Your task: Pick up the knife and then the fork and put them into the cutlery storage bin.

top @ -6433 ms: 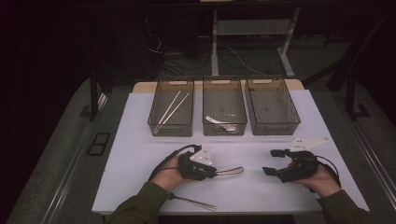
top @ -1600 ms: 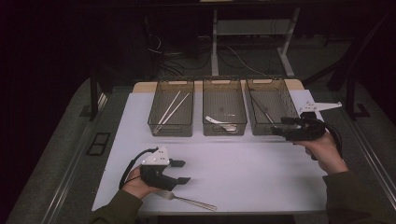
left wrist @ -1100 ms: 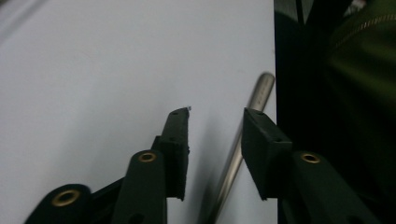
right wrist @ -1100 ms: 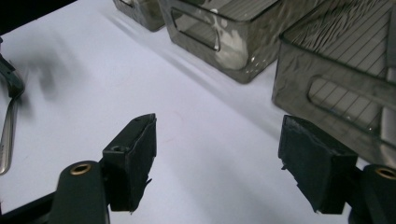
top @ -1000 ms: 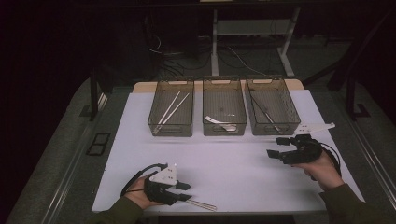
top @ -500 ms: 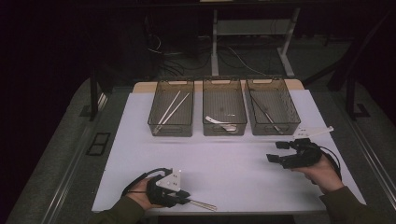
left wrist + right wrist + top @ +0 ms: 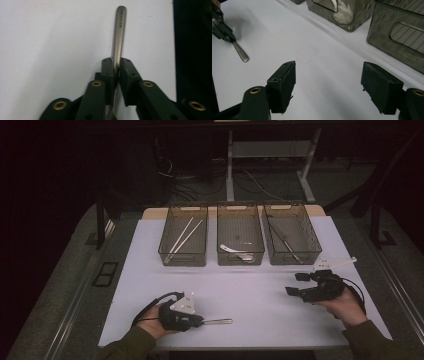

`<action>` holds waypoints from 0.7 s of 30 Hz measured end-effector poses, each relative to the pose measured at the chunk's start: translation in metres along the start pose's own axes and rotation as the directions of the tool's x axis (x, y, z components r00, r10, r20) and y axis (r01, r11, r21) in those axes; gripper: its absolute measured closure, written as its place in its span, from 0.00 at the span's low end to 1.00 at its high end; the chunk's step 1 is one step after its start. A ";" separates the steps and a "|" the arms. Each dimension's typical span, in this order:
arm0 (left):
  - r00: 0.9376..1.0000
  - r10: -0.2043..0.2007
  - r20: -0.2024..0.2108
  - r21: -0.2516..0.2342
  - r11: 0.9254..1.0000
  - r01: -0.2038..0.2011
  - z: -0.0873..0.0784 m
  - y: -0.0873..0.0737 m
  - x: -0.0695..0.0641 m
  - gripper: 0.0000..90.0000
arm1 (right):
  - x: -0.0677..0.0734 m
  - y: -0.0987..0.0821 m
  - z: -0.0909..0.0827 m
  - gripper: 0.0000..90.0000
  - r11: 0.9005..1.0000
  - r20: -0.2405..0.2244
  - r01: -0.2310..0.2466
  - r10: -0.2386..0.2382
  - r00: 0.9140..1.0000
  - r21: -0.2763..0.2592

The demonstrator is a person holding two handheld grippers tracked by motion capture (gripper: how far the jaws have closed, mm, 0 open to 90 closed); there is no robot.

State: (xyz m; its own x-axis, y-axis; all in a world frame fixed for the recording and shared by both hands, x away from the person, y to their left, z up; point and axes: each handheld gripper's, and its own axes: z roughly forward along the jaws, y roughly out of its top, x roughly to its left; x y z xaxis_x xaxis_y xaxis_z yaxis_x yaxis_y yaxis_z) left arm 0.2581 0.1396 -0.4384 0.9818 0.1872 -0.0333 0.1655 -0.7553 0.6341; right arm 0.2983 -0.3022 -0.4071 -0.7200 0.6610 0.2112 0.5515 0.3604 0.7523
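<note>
- The left gripper (image 7: 196, 321) sits low at the near edge of the table, held in the person's left hand (image 7: 152, 326), its grey three-cornered plate on top and its cable looping back toward the sleeve.
- Its jaws have just been closing, and they are now clamped on a metal fork (image 7: 118, 42); in the left gripper view the two black pads pinch the handle from both sides, partway along its length.
- The fork's handle end juts out past the pads over the white tabletop (image 7: 250, 290); in the high view it points to the right, roughly level. In the right gripper view the tines show behind the jaws, toward the hand.
- I cannot tell whether the fork touches the surface or is just above it.
- The right gripper (image 7: 299, 284) is well apart, over the right side of the table in the person's right hand (image 7: 345, 306). Its jaws stand wide apart with nothing between them, only bare white surface beyond.
- Along the far side stand three smoky clear bins in a row, just beside each other. The left bin (image 7: 184, 256) holds a pair of pale chopsticks (image 7: 185, 236), the middle bin (image 7: 240, 256) a white spoon (image 7: 236, 251), the right bin (image 7: 293, 254) a long dark utensil (image 7: 284, 240) lying aslant.
</note>
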 end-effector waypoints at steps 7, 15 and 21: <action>0.999 -0.036 0.006 -0.020 0.999 0.036 -0.004 -0.009 0.003 0.85 | 0.001 0.000 0.001 0.31 1.000 -0.002 0.002 -0.002 1.000 0.001; 1.000 -0.013 0.012 -0.017 1.000 0.013 -0.004 -0.008 0.005 0.94 | 0.001 -0.001 0.001 0.31 1.000 -0.004 0.004 -0.004 1.000 0.007; 0.999 -0.034 0.032 -0.028 0.999 0.035 -0.005 -0.007 0.006 0.94 | 0.002 -0.001 0.002 0.31 1.000 -0.004 0.019 -0.019 1.000 0.006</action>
State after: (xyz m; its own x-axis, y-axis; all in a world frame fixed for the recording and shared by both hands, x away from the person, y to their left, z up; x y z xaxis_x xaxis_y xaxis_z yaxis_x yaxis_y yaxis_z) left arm 0.2622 0.1492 -0.4386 0.9781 0.1927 -0.0790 0.1968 -0.7307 0.6537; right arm 0.2973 -0.3001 -0.4088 -0.7321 0.6513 0.1996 0.5403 0.3766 0.7525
